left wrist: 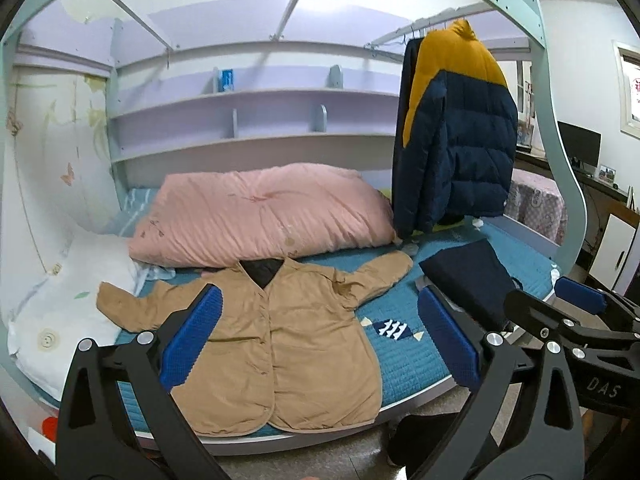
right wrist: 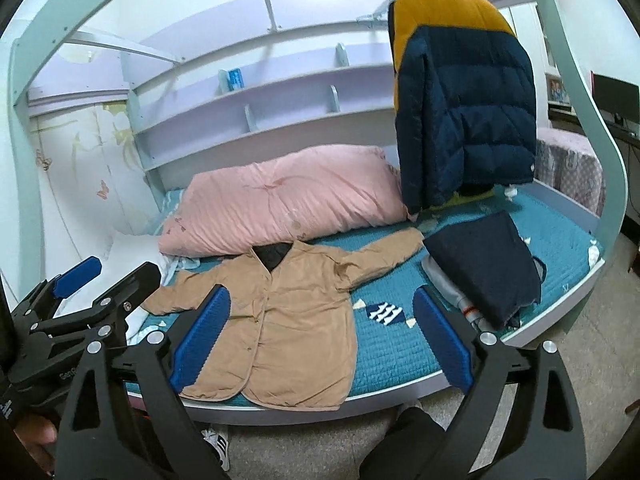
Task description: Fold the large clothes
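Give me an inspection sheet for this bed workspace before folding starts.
Surface: teal bed cover, mostly flat.
Job's things: tan coat spread open, sleeves out; folded navy garment beside it.
Clutter: pink duvet behind the coat; white pillow; puffer jacket hanging.
Grippers: left claw open, empty; right claw open, empty.
Cables: nothing seen.
Surroundings: shelves, monitor.

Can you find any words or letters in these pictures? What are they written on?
"DAS": on the black body of the right gripper, seen from the left wrist.
White print on the left gripper: too blurred to read.
Red sign by the window: too blurred.
Blue box on the shelf: too small.
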A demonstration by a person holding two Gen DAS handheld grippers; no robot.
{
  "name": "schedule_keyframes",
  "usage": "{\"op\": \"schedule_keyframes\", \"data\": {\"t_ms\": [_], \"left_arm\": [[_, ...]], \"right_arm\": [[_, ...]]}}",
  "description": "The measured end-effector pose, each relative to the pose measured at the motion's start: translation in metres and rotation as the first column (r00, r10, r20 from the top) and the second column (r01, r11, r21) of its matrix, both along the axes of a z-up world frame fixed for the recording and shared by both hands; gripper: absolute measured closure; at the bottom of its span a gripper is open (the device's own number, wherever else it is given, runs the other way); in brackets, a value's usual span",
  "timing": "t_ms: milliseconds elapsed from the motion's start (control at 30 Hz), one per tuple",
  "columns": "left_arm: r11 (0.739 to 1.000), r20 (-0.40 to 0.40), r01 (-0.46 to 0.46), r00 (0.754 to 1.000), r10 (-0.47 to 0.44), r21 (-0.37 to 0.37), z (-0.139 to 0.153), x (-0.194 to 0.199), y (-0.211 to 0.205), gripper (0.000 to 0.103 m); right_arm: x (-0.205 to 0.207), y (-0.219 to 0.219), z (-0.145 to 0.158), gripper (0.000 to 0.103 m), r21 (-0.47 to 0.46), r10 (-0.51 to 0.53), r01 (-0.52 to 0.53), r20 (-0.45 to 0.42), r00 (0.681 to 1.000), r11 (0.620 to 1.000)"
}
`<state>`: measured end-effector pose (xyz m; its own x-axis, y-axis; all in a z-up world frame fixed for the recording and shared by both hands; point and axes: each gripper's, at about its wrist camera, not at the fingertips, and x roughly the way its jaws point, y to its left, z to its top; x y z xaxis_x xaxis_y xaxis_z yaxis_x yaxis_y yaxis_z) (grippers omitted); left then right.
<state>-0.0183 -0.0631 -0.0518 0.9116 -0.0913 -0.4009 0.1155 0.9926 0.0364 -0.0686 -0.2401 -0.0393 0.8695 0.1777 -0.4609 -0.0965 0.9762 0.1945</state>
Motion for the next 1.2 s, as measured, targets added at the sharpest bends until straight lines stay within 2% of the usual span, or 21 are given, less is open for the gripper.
{"op": "schedule_keyframes", "data": {"t_ms": [267, 533, 1200], "left_arm": [[0.999, 0.051, -0.041, 0.998, 0.040, 0.005, 0.021, -0.027, 0.007, 0.005], [0.998, 0.090, -0.066, 0.994, 0.066, 0.000, 0.036, -0.043, 0.017, 0.005], [0.996, 0.110, -0.084, 0.990, 0.084, -0.005, 0.043, -0.056, 0.028, 0.005]], "right_arm": [[-0.029, 0.017, 0.026, 0.012, -0.034, 0.025, -0.022, 0.075, 0.997, 0.999], [-0.040, 0.025, 0.039, 0.012, -0.055, 0.036, -0.030, 0.122, 0.992, 0.998], [-0.044, 0.030, 0.043, 0.011, -0.059, 0.047, -0.039, 0.133, 0.990, 0.997]]}}
